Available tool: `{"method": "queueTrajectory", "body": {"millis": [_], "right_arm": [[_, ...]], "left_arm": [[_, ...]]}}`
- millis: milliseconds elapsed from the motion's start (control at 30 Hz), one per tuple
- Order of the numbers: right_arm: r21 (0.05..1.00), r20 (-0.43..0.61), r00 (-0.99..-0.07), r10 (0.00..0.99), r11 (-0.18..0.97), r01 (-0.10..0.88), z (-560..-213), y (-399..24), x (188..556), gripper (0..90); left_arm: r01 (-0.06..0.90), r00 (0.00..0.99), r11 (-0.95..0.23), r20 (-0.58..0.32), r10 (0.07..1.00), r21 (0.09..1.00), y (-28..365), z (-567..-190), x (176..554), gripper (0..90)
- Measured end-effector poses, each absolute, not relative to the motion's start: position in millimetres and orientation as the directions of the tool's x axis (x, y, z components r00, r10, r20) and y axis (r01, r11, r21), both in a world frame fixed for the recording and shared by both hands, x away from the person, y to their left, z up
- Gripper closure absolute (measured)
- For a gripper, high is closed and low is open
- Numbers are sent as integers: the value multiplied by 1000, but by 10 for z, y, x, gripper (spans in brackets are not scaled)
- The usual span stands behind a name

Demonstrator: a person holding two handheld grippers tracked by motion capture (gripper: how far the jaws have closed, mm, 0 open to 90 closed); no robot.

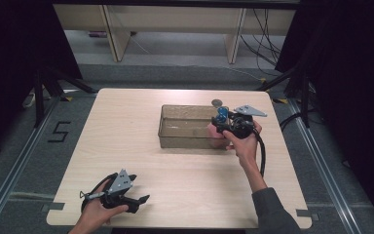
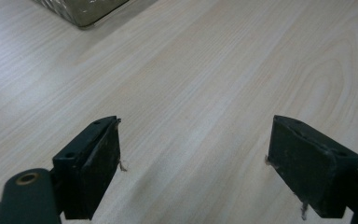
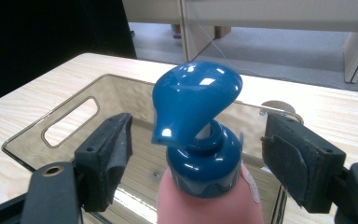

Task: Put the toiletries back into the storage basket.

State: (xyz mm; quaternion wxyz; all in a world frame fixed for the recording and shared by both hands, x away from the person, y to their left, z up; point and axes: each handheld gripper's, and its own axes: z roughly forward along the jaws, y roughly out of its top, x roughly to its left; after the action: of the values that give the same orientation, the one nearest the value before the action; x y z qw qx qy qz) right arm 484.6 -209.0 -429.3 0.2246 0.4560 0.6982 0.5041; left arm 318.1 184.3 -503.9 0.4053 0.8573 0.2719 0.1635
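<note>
A pink bottle (image 3: 205, 207) with a glossy blue pump top (image 3: 196, 100) stands upright at the right end of a clear plastic bin (image 3: 51, 119). In the high view the blue top (image 1: 221, 114) shows over the bin's (image 1: 185, 141) right end. My right gripper (image 3: 198, 140) straddles the pump collar with a gap on each side, so its pads do not touch it; the high view has this gripper (image 1: 220, 122) at that end. My left gripper (image 1: 140, 189) rests near the table's front left, jaws wide apart over bare wood (image 2: 193, 149).
A small round grey disc (image 1: 217, 102) lies on the table just behind the bin's far right corner. A corner of the bin (image 2: 81, 11) shows far off in the left gripper view. Black stands and cables flank the table.
</note>
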Motion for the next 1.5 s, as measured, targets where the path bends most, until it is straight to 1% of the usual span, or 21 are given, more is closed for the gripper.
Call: {"method": "queueTrajectory", "body": {"millis": [133,167,200,333,433,467,533,600,633,733,800,833,933,967,1000,1033,1133,1267,1367,1467,1500], "right_arm": [[909,141,-484,863,81,409,-4281,-2107,4821,246],[897,176,-465,868,53,439,-4269,-2089,4784,242],[907,145,-487,861,81,413,-4275,-2112,4803,239],[909,112,-481,869,106,403,-4264,-2122,4761,236],[902,130,-479,868,97,421,-4266,-2119,4726,233],[912,127,-491,862,93,400,-4277,-2124,4725,232],[905,129,-476,870,94,416,-4263,-2129,4691,228],[911,114,-491,863,107,399,-4259,-2148,4684,227],[909,144,-481,865,77,410,-4256,-2139,4661,227],[910,136,-484,864,84,406,-4244,-2162,4634,227],[918,99,-487,868,109,380,-4247,-2179,4630,222],[911,130,-482,867,87,403,-4247,-2169,4614,223],[918,106,-495,863,106,382,-4250,-2182,4596,223],[907,144,-481,865,79,414,-4243,-2164,4566,223],[913,118,-493,862,100,395,-4245,-2182,4572,223],[915,105,-490,865,110,389,-4245,-2191,4568,223],[910,141,-481,865,79,408,-4243,-2180,4534,218],[918,107,-493,863,105,382,-4251,-2204,4529,208],[911,118,-494,861,104,399,-4247,-2199,4509,207],[914,137,-493,859,83,398,-4250,-2184,4486,208],[911,148,-492,858,75,405,-4246,-2179,4478,208]], "left_arm": [[336,793,-522,63,605,784,1845,-5037,3178,165],[331,799,-526,64,598,783,1847,-5037,3182,165],[338,795,-515,54,604,788,1838,-5042,3179,165],[333,795,-524,66,603,784,1844,-5033,3178,165],[339,789,-519,63,611,785,1844,-5037,3179,165],[332,793,-523,69,606,785,1849,-5039,3183,165],[338,792,-515,58,608,788,1846,-5040,3178,165],[334,793,-528,70,606,780,1855,-5025,3189,165],[342,795,-526,59,604,779,1857,-5021,3183,165],[334,790,-520,68,610,786,1852,-5032,3188,165],[342,795,-527,60,604,778,1856,-5021,3183,165],[345,789,-503,46,613,793,1842,-5034,3171,165],[341,786,-497,48,617,798,1839,-5034,3173,165],[342,786,-499,48,616,796,1840,-5033,3174,165],[335,793,-526,67,605,782,1858,-5020,3183,165],[347,790,-501,41,612,793,1841,-5031,3171,165],[340,795,-528,62,604,778,1857,-5020,3186,165],[341,793,-524,60,606,781,1857,-5023,3182,165],[332,789,-525,74,609,784,1859,-5020,3184,165],[344,786,-499,46,617,795,1843,-5032,3171,165],[334,789,-520,69,611,786,1856,-5025,3184,165]]}}
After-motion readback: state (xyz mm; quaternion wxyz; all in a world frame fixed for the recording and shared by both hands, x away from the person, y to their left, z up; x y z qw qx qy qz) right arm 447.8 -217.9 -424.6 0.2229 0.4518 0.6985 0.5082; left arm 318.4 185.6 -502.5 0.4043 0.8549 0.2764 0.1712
